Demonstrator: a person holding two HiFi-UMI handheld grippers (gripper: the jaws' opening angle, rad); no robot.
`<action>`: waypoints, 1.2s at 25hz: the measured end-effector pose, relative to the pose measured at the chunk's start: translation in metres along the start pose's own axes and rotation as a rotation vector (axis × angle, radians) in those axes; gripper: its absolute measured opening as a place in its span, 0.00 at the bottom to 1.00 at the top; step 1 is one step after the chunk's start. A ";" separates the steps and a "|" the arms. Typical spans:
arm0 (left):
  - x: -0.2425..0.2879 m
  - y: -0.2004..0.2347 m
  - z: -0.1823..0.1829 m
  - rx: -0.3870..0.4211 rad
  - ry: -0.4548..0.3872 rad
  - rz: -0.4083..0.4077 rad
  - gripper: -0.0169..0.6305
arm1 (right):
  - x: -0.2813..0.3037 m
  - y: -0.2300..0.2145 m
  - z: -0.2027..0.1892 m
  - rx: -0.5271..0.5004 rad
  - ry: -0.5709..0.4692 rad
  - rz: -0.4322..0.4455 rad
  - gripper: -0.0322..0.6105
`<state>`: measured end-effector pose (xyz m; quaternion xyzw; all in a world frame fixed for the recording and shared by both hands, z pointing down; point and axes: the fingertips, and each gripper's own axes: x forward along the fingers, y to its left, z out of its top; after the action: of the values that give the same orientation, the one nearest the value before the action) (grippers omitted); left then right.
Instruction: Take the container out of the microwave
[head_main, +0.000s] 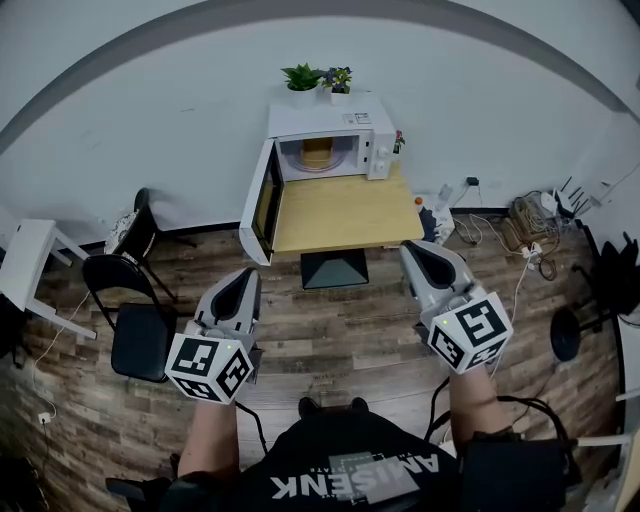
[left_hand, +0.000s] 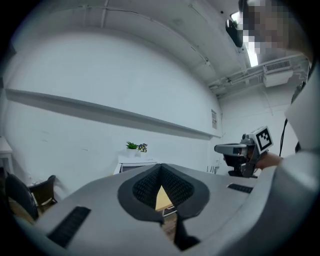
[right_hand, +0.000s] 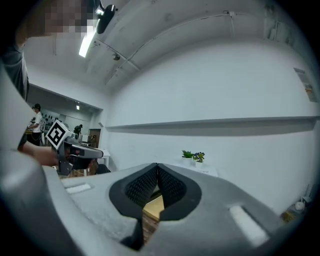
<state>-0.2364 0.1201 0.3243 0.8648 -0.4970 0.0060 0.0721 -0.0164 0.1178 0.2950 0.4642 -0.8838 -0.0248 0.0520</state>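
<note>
1. The left gripper (left_hand: 161, 168) has a smooth grey shell and black pads with a fine dimpled grain. Its jaws are closed tip to tip with nothing between them.
2. The right gripper (right_hand: 157, 167) is built the same way. Its jaws are also pressed together and hold nothing.
3. Each gripper carries a white cube printed with black square markers behind its jaws, nearest the person.
4. The microwave (head_main: 330, 140) is a white box standing well ahead of both jaw tips, roughly midway between the lines they point along. Its door (head_main: 262, 205) hangs open on the left jaws' side.
5. The container (head_main: 316, 153) shows as a small tan shape inside the lit cavity, far beyond both pairs of jaws. Its material cannot be made out.
6. Two small potted plants (head_main: 320, 78) sit on top of the microwave.
7. The table (head_main: 340, 215) under the microwave has a pale, square wooden top, bare on the side nearest the jaws.
8. Below the jaws, the floor (head_main: 330, 330) is brown wood-grain planking.
9. A black folding chair (head_main: 135, 320) stands out to the left of the left jaws.
10. Loose cables (head_main: 530, 230) lie far to the right of the right jaws, along the plain white wall (head_main: 150, 130).
</note>
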 end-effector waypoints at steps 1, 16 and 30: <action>0.000 0.001 -0.002 0.020 0.009 0.004 0.03 | 0.000 0.001 0.001 -0.003 -0.004 0.002 0.06; -0.004 0.026 0.001 -0.022 -0.041 -0.086 0.03 | 0.021 0.007 -0.005 0.012 0.051 -0.098 0.06; 0.017 0.050 -0.005 -0.048 -0.047 -0.065 0.08 | 0.057 -0.002 -0.017 0.035 0.042 -0.050 0.10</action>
<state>-0.2705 0.0817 0.3370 0.8783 -0.4703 -0.0287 0.0814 -0.0456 0.0697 0.3153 0.4873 -0.8711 -0.0008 0.0616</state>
